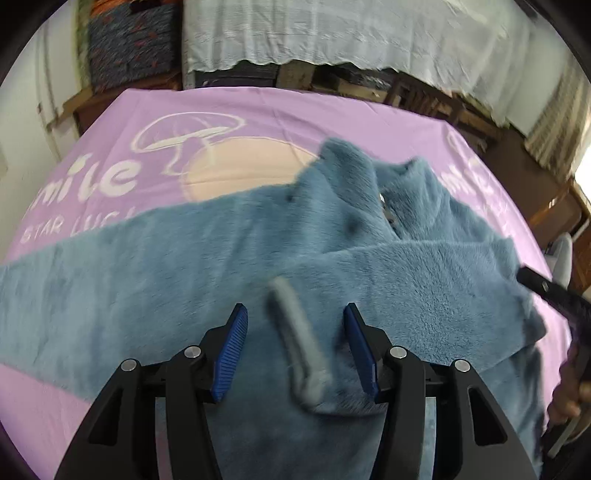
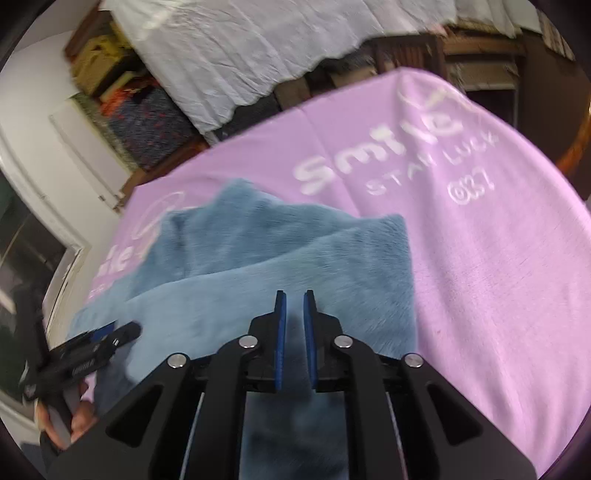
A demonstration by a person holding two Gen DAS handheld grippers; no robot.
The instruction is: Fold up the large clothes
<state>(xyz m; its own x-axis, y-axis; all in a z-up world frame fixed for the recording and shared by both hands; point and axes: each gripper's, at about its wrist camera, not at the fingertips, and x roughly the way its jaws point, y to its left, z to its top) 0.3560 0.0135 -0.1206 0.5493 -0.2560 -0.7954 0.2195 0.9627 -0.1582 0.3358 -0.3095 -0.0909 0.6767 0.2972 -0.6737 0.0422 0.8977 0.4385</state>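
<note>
A large fluffy blue garment (image 1: 258, 251) lies on a purple printed sheet (image 1: 258, 110), one sleeve stretched left and the other sleeve folded across the body. My left gripper (image 1: 295, 314) is open just above the garment, with a grey cuff band (image 1: 299, 343) between its fingers. My right gripper (image 2: 294, 299) hovers over the folded blue fabric (image 2: 277, 258) with its jaws nearly closed, a narrow gap between the pads; nothing shows in the gap. Each gripper shows at the edge of the other's view, the right one (image 1: 554, 291) and the left one (image 2: 92, 347).
The purple sheet (image 2: 480, 240) covers the work surface, with bare stretches to the right. Behind it stand a white-draped shelf (image 1: 332, 33), stacked patterned blankets (image 1: 129, 40) and wooden furniture (image 1: 461, 107). A white wall and door frame (image 2: 44, 155) are at left.
</note>
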